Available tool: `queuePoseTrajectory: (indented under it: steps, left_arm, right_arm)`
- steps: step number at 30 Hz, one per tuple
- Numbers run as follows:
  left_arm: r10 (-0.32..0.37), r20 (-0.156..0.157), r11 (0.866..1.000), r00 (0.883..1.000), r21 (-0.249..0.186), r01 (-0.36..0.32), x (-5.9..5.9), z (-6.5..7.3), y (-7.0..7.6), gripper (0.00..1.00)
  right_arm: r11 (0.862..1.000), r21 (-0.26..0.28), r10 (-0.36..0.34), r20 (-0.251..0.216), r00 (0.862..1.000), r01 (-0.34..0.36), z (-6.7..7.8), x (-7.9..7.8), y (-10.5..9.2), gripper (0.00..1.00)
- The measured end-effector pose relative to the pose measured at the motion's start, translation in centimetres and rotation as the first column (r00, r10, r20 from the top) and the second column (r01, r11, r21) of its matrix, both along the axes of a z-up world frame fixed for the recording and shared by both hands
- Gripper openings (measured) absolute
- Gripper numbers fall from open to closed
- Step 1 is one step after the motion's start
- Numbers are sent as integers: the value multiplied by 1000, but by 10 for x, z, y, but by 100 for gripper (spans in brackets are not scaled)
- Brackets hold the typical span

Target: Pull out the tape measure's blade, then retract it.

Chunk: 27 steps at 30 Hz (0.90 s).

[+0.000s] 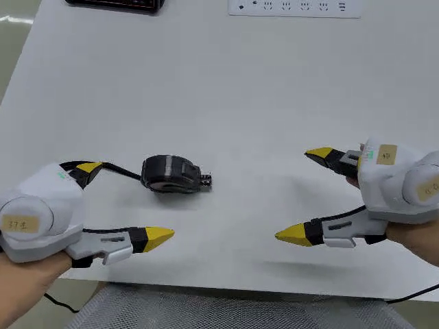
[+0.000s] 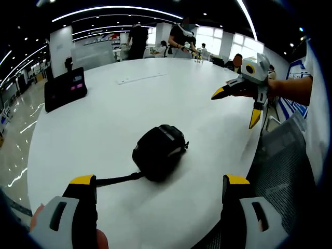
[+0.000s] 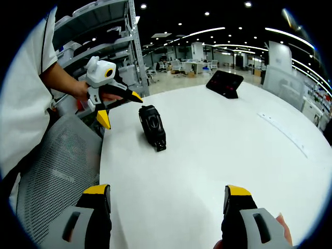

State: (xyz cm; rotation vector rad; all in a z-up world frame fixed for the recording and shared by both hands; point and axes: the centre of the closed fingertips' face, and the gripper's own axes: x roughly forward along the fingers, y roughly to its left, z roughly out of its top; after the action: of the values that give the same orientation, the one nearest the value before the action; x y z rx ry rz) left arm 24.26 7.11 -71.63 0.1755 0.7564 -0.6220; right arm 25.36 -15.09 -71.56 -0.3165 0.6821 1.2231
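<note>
Head view: your tape measure (image 1: 171,174) lies centre-left on the table (image 1: 240,103), beside your left gripper (image 1: 132,200), jaws spread and empty; your right gripper (image 1: 294,194), likewise spread, hangs at right. A power strip (image 1: 295,7) lines the top edge.

white table (image 1: 226,89); power strip (image 1: 295,7) at far edge; black device (image 1: 116,4) far left; mesh chair (image 1: 206,308) at near edge

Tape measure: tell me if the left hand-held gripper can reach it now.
Likely yes: the left hand-held gripper is open and the tape measure lies just ahead of its jaws, nothing blocking.
</note>
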Motion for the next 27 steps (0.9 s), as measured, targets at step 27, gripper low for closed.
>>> queuePoseTrajectory:
  steps: [27]
  left_arm:
    - [-85, 19, 996, 996, -34, 86, -10, 15, 9, 99]
  right_arm:
    - [992, 30, -123, -5, 992, 124, 9, -12, -48, 93]
